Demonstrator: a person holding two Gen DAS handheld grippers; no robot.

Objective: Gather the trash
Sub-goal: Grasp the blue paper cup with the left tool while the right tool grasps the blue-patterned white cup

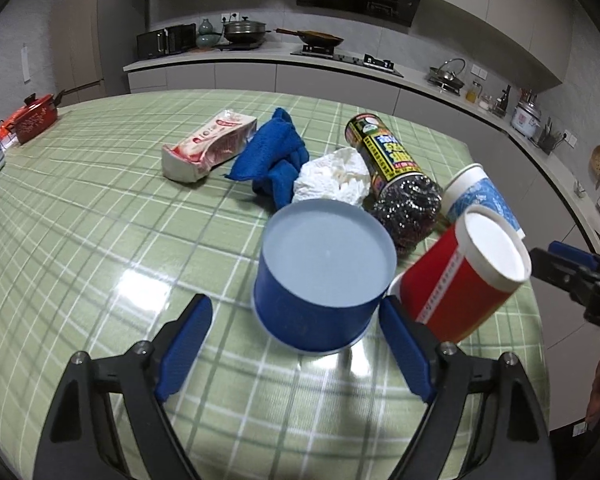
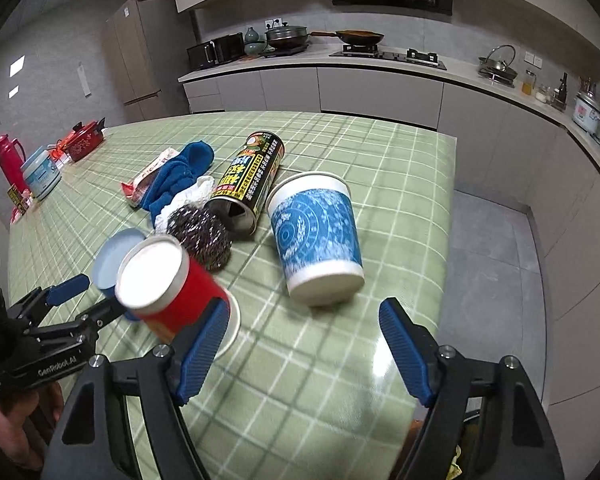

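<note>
Blue, upside-down tub [image 1: 324, 276] sits low in the centre of the left view, between the wide-open fingers [image 1: 188, 344] of the left gripper [image 1: 296, 344]; neither pad presses it yet. Right gripper [image 2: 300, 344] is spread too, holding nothing, with the tipped red cup [image 2: 172, 284] just left of it and the blue-patterned cup [image 2: 316, 240] ahead on the green checked surface [image 2: 320, 360]. Best to centre each target before squeezing gently, since paper crushes.

Red pot [image 1: 36, 118] — wok [image 1: 320, 38] on stove
</note>
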